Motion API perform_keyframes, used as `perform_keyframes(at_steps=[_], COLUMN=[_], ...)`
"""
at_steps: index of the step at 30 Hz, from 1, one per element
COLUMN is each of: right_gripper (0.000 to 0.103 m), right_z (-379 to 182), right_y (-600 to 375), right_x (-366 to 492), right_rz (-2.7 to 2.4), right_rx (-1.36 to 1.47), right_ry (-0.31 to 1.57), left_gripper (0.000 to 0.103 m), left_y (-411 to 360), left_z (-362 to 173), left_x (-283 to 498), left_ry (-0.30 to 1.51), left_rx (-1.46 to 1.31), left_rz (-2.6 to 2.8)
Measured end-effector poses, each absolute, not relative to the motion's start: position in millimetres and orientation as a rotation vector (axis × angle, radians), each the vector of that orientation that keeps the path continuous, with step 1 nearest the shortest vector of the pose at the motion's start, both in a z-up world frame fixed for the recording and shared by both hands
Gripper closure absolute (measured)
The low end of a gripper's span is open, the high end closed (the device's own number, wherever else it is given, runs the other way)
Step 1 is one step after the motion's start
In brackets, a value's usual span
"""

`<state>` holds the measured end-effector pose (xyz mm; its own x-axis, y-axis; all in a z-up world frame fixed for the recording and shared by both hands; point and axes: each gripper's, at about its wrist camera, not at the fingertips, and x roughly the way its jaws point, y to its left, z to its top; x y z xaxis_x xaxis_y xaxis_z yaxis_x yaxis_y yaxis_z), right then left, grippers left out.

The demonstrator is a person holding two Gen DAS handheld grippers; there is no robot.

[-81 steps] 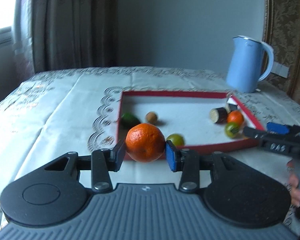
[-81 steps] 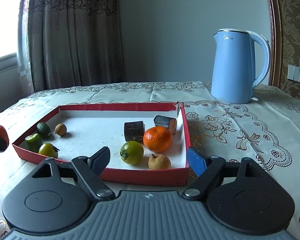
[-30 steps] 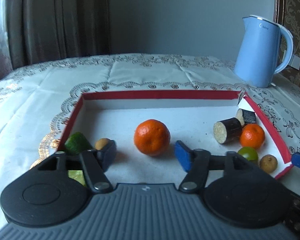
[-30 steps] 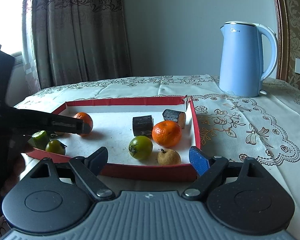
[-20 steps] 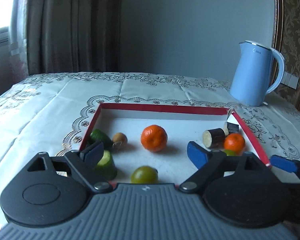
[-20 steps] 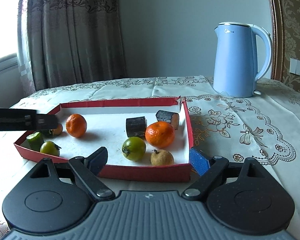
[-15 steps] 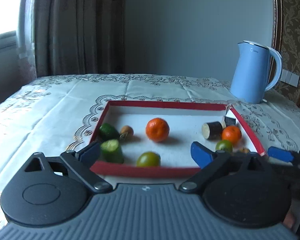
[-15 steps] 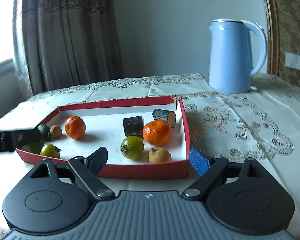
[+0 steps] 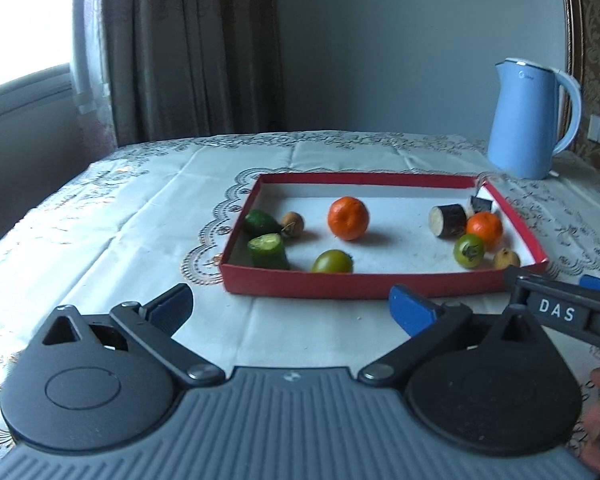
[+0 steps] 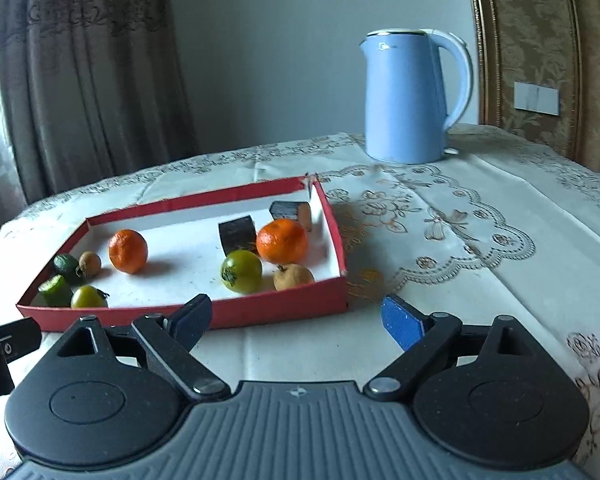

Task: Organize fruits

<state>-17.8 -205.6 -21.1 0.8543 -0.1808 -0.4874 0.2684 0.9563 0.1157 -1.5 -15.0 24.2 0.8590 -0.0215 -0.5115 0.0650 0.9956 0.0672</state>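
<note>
I see the round orange mandarin point(image 9: 348, 217) lying loose in the shallow red-walled cardboard tray point(image 9: 364, 284) on the table, left of the cut eggplant piece point(image 9: 448, 220). My left gripper point(image 9: 292, 305) has just opened, jaws apart and empty, short of the tray; the right gripper point(image 10: 296, 316), marked "DAS", stands likewise.

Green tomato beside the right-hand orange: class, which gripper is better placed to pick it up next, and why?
Probably the right gripper: it is open, and the green tomato lies just beyond it across the tray's near wall. The left gripper sits further over.
</note>
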Motion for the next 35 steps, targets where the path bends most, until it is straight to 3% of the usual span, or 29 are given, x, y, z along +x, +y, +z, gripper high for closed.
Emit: perform_keyframes(at_steps=[8,35], right_gripper=[0.005,0.005], right_z=[-17.4,-21.6], right_y=[-188.9,-174.4], right_x=[-28.8,-25.6], right_rz=[-0.254,-0.242], right_rx=[0.114,0.078], right_ry=[0.451,0.455], left_gripper=[0.0,0.0], left_y=[-11.1,-11.3], left_z=[19.9,21.0], left_x=[0.4,0.7], left_ry=[0.558,0.52], left_rx=[0.089,0.093], left_rz=[-0.009,-0.017])
